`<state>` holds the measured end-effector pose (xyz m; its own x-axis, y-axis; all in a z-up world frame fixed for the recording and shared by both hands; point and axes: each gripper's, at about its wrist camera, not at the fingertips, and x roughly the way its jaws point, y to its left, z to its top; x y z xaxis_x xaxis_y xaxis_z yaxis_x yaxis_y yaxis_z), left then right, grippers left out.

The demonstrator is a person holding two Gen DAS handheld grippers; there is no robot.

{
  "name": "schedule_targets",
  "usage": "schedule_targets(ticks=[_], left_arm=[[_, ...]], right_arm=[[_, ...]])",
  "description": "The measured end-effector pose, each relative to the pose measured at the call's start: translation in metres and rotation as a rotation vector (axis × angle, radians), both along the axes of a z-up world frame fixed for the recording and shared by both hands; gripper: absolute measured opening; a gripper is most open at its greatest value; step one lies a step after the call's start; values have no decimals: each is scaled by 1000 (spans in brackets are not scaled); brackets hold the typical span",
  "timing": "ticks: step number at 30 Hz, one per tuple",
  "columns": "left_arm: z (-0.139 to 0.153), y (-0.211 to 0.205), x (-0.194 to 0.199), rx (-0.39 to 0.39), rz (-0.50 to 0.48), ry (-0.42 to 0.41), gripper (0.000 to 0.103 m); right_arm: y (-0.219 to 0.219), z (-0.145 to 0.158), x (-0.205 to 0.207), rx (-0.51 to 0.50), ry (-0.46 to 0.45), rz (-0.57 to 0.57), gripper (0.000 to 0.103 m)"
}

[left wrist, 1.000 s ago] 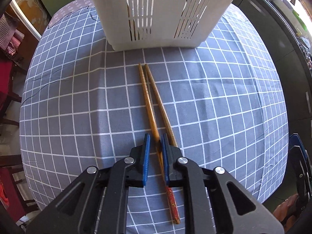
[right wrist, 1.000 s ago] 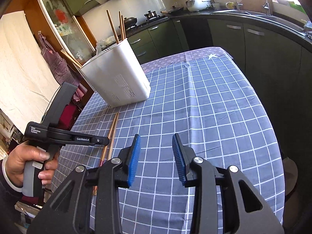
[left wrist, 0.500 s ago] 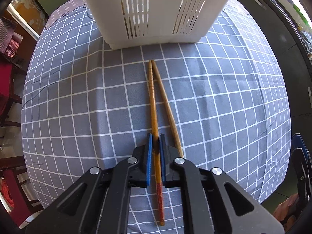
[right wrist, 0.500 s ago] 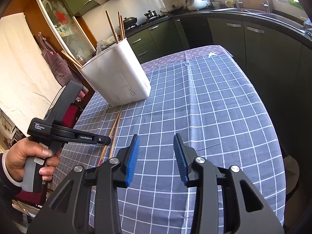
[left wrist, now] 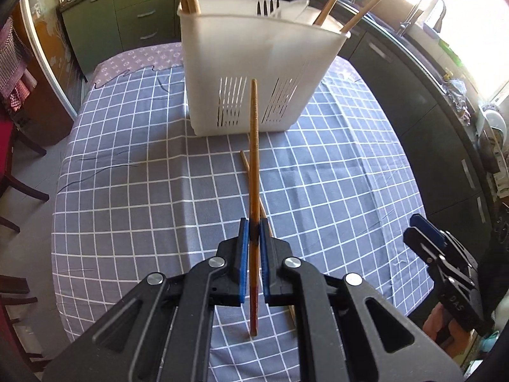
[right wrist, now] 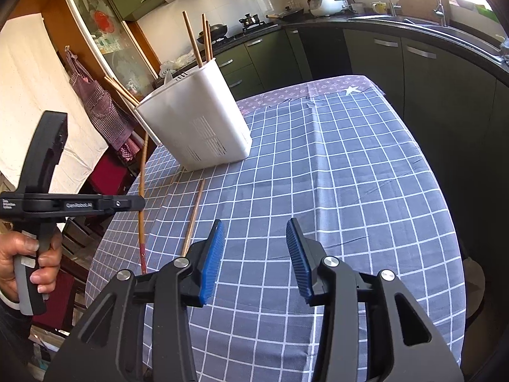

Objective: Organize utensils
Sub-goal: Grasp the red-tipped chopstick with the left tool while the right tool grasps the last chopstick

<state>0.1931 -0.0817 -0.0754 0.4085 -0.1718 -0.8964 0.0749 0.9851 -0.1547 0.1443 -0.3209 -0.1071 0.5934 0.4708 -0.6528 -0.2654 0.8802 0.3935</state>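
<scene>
Currently, item one: my left gripper (left wrist: pixel 251 232) pinches a wooden chopstick (left wrist: pixel 253 159) (red-tipped handle end low) and holds it clear of the checked tablecloth (left wrist: pixel 127 191). Item two: a second chopstick (right wrist: pixel 193 213) lies on the cloth, near the white utensil caddy (left wrist: pixel 254 63) at the far end, which holds more chopsticks. Item three: my right gripper (right wrist: pixel 253 258), jaws opening, nothing between them.
</scene>
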Motion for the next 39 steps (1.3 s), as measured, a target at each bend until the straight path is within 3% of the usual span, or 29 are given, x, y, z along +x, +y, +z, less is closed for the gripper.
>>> schedule_targets(ticks=[8, 16, 21, 28, 39], left_arm=[[29, 18, -30, 27, -8, -141, 7], [43, 28, -52, 61, -41, -226, 7], [42, 26, -55, 69, -72, -225, 7], [42, 22, -53, 76, -99, -230, 7], [42, 17, -52, 94, -135, -235, 7]], right_arm=[[32, -8, 9, -48, 36, 81, 41], [93, -18, 53, -203, 152, 278, 41], [134, -24, 81, -308, 279, 388, 29], [169, -36, 105, -387, 439, 424, 27], [203, -47, 121, -489, 490, 400, 23]])
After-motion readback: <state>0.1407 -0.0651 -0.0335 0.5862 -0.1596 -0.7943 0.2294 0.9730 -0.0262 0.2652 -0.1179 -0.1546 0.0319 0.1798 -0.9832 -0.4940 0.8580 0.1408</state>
